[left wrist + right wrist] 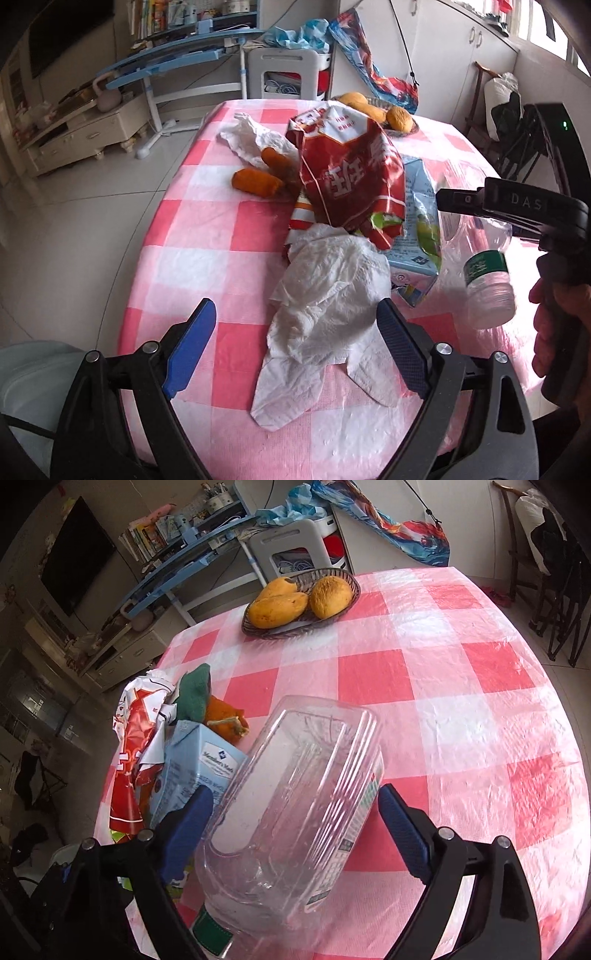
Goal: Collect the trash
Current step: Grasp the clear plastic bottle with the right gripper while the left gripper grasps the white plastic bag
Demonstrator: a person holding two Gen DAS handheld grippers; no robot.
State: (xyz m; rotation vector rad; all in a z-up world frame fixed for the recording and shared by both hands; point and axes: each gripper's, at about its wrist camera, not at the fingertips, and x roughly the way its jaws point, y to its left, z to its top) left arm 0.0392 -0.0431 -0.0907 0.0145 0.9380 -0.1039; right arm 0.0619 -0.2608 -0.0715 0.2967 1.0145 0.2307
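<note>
A crumpled white tissue (325, 295) lies on the pink checked tablecloth (207, 236). My left gripper (295, 350) is open around its near end; the right pad brushes it and the left pad stands well clear. Behind it sit a red snack bag (343, 166), a blue drink carton (421, 221), two orange peel pieces (255, 182) and a second tissue (255, 140). A crushed clear plastic bottle (295, 794) lies between the pads of my right gripper (295, 827), neck toward the camera. The right pad meets its label; a thin gap shows at the left pad.
A woven basket (343, 602) with mangoes (277, 607) stands at the far table edge. A pale round container (33, 387) sits below the table's near left corner. A green cloth (194, 694) lies by the snack bag (136, 738). Chairs and shelves ring the table.
</note>
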